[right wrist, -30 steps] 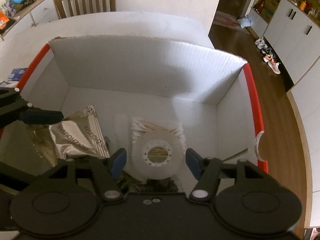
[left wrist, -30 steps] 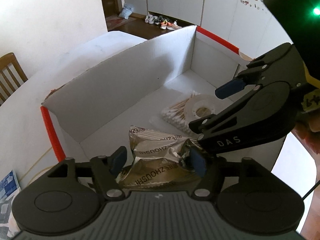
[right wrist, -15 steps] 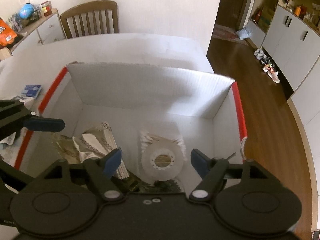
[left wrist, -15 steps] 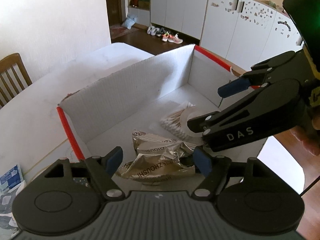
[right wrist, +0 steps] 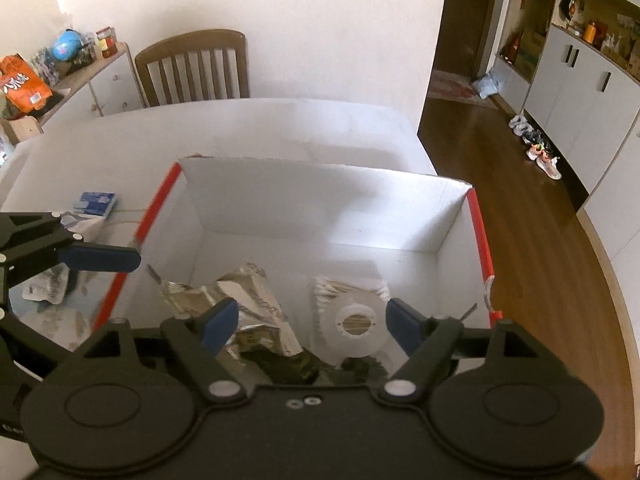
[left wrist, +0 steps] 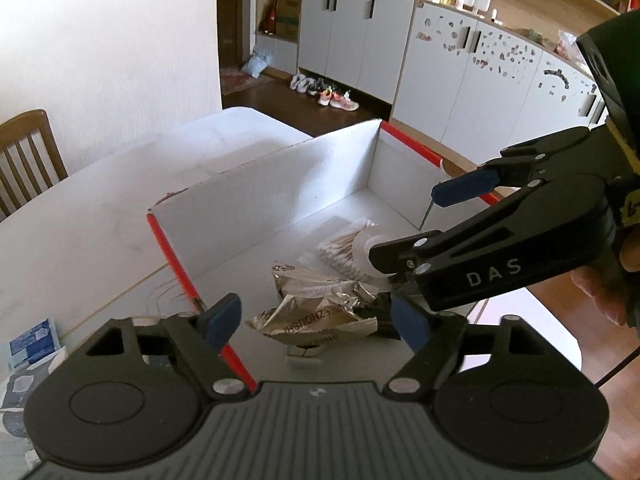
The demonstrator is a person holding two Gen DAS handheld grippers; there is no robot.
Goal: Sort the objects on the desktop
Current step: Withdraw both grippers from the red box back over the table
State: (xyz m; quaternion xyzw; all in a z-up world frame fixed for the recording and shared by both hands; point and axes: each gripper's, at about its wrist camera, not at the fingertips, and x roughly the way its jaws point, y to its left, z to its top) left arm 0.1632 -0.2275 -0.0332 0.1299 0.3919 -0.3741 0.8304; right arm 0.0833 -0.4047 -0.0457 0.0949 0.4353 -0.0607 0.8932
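A white cardboard box (left wrist: 260,200) with red-taped rims stands on the white table. Crumpled silver foil packets (left wrist: 320,312) lie on its floor, beside a pack of cotton swabs (left wrist: 340,244) with a white tape roll (left wrist: 368,248) on top. My left gripper (left wrist: 316,320) hangs above the foil packets (right wrist: 248,300), jaws opening and touching nothing. My right gripper (right wrist: 312,324) hovers over the tape roll (right wrist: 356,322), jaws also opening and empty. It reaches in from the right (left wrist: 424,224) in the left wrist view. One blue pad (right wrist: 104,258) of the left gripper shows at the left.
A blue tissue packet (right wrist: 96,202) and a torn foil wrapper (right wrist: 44,288) lie on the table (left wrist: 100,208) left of the box (right wrist: 320,200). A wooden chair (right wrist: 192,68) stands at the far side. A sideboard (right wrist: 100,84) holds snacks. Wooden floor runs to the right.
Both grippers have risen and drawn back from the box floor while their jaws widened. The foil packets and the tape roll stay lying in the box.
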